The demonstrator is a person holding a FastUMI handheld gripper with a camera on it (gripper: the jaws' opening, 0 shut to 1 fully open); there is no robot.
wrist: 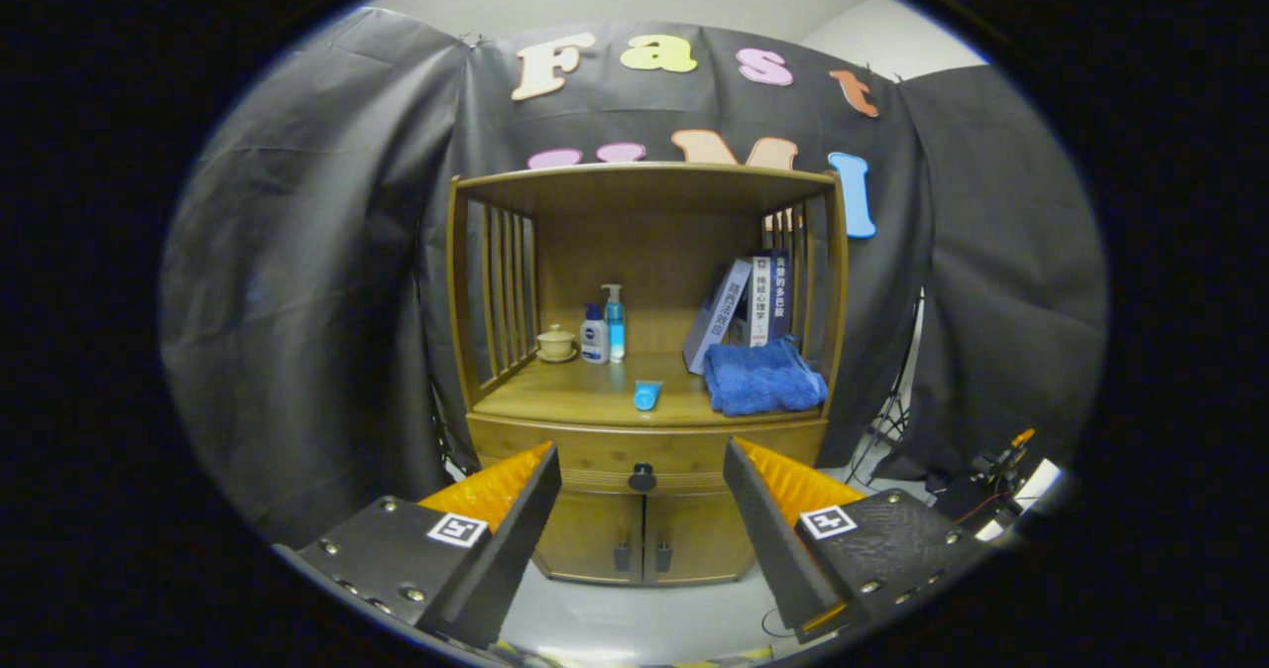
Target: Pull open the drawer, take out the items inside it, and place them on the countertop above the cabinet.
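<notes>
While nothing is held between them, the gripper's (642, 470) two fingers are spread wide apart, well short of the wooden cabinet (644, 371) ahead.

Seen in the gap between the fingertips: the drawer (605, 450), shut flush with the cabinet front. A dark round knob (642, 476) is set at its middle, centred between the fingers but not touched by them. What lies inside the drawer cannot be told.

Below the drawer, two cabinet doors (644, 544) are closed, each with a small dark handle near the centre seam.

Above the drawer, the countertop (565, 395) is noted as an open wooden shelf with slatted sides and a flat roof. Near its front edge a small blue tube (646, 394) lies with its end facing forward. To the right of that, a folded blue towel (761, 377) is set at the front corner.

Farther back on the left, a small lidded cup on a saucer (556, 343) is seen, then a white-and-blue bottle (594, 335) and a pump bottle (615, 322), close together. At the back right, several books (746, 309) are stood behind the towel, the leftmost tilted.

Black cloth (297, 281) is hung behind and to both sides.
</notes>
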